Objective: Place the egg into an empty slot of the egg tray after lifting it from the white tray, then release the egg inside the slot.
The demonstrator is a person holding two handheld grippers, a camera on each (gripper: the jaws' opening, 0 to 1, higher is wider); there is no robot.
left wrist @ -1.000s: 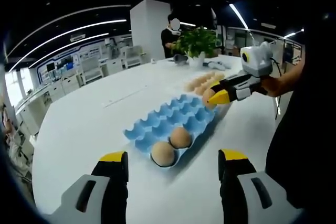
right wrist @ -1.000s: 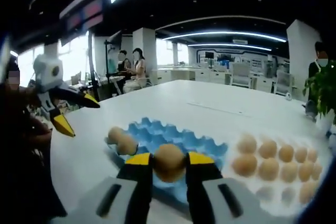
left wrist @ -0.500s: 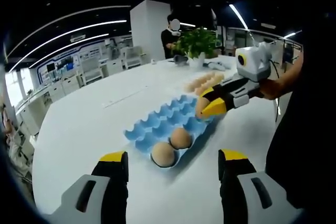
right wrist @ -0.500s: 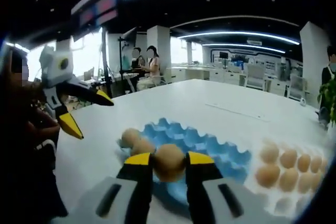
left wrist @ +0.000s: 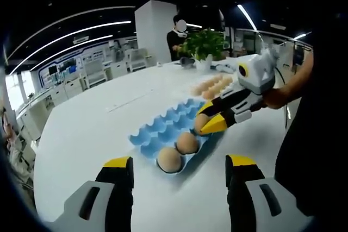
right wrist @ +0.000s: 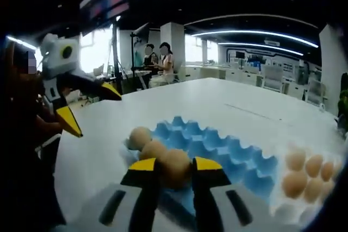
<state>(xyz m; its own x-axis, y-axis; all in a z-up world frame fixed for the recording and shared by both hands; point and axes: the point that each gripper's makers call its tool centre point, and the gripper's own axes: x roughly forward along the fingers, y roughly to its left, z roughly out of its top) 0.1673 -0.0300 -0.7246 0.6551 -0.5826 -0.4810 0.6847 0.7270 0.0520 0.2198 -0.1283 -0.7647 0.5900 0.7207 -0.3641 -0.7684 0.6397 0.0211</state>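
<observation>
So, big white table (left wrist: 92, 129) under everything, with the blue egg tray (left wrist: 163, 129) near the middle and the white tray (right wrist: 283, 202) of spare eggs just beyond its far end. Two eggs (left wrist: 178, 150) already sit in the blue tray's near-end slots; the rest of the slots look empty.

I have the right gripper (right wrist: 175, 168) clamped on the egg (right wrist: 175, 167), jaws narrowed to egg width, one yellow pad on each side. In the left gripper view the right gripper (left wrist: 209, 122) hangs low over the blue tray, right next to the two seated eggs, egg (left wrist: 201, 120) between its tips. I can't tell whether the egg touches the tray yet. I judge I'm lining up on the empty slot beside the filled ones.

My left gripper (left wrist: 179, 162) is wide open, holding nothing, hovering off the near end of the blue tray.

Handling call: the egg is light, rigid, smooth and brittle, and the round shell can squirt out of flat pads. I'd keep the grip across its widest part, squeeze only enough to hold, lower it until the cup takes the weight, then open slowly. The tray looks like thin moulded pulp or plastic, so it may shift if I nudge it.
</observation>
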